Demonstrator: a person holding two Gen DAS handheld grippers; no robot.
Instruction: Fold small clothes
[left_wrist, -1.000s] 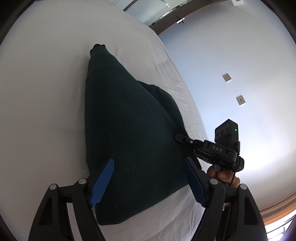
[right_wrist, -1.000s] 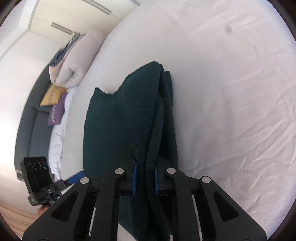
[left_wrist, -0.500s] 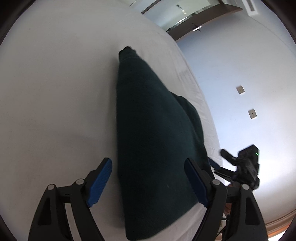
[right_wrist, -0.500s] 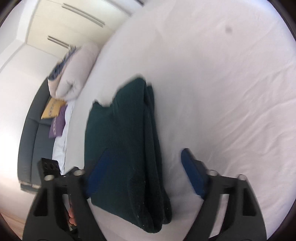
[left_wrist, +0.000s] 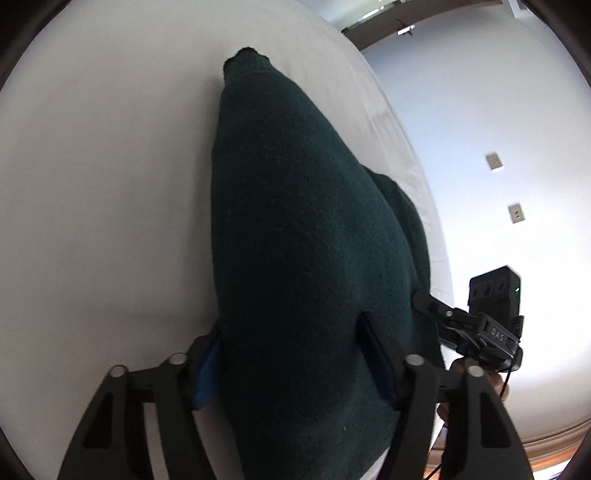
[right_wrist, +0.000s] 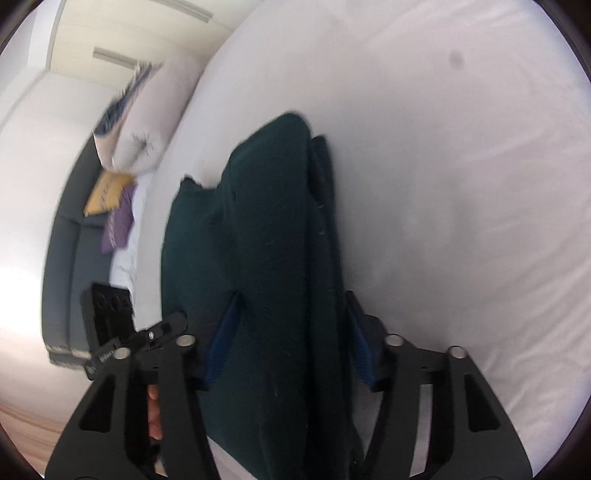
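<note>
A dark green knitted sweater (left_wrist: 295, 184) lies folded into a long thick strip on the white bed sheet (left_wrist: 92, 184). My left gripper (left_wrist: 290, 326) is closing on its near end; the left blue pad (left_wrist: 208, 365) touches the cloth's edge and the other finger digs into the knit. In the right wrist view the same sweater (right_wrist: 266, 203) runs away from me with its layered edge on the right. My right gripper (right_wrist: 291, 299) is also closing, with the stacked layers filling the gap and both pads (right_wrist: 225, 339) against the fabric.
The right gripper's camera block (left_wrist: 495, 295) and a hand (left_wrist: 461, 369) sit at the bed's right edge. A rolled duvet (right_wrist: 147, 122), a yellow cushion (right_wrist: 107, 192) and a purple cushion (right_wrist: 118, 225) lie by a grey sofa. Bare sheet (right_wrist: 461, 184) spreads right.
My left gripper came down over the sweater's near end and its jaws narrowed onto it. My right gripper let go of the fold, opened wide, then narrowed around the layers again.
</note>
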